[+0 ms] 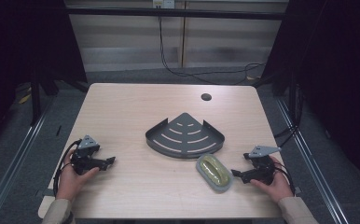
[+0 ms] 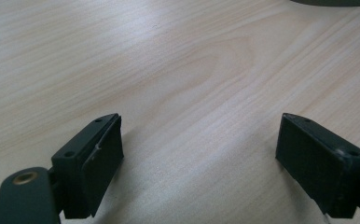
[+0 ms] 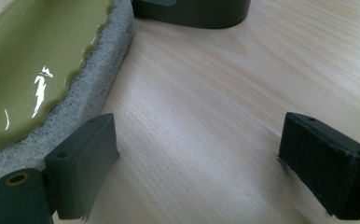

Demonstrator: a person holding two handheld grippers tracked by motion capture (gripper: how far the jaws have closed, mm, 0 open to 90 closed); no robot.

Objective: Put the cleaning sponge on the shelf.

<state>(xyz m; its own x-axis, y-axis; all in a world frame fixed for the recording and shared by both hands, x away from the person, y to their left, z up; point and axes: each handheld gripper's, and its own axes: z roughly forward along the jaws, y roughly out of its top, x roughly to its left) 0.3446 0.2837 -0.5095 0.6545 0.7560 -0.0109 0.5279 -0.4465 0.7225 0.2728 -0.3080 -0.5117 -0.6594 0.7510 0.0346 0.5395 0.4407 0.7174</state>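
Nearest the lens, both my hands rest low on the tabletop (image 1: 122, 107): my left gripper (image 1: 107, 162) stands with jaws wide over bare wood, holding nothing, and my right gripper (image 1: 234, 173) is equally wide and empty, just beside the scrub sponge (image 1: 214, 172). That sponge lies between my 2 hands, near the front edge of the dark corner rack (image 1: 184, 136). I judge it light, with a slick green grip on a soft grey pad, so I would pinch across its narrow sides.
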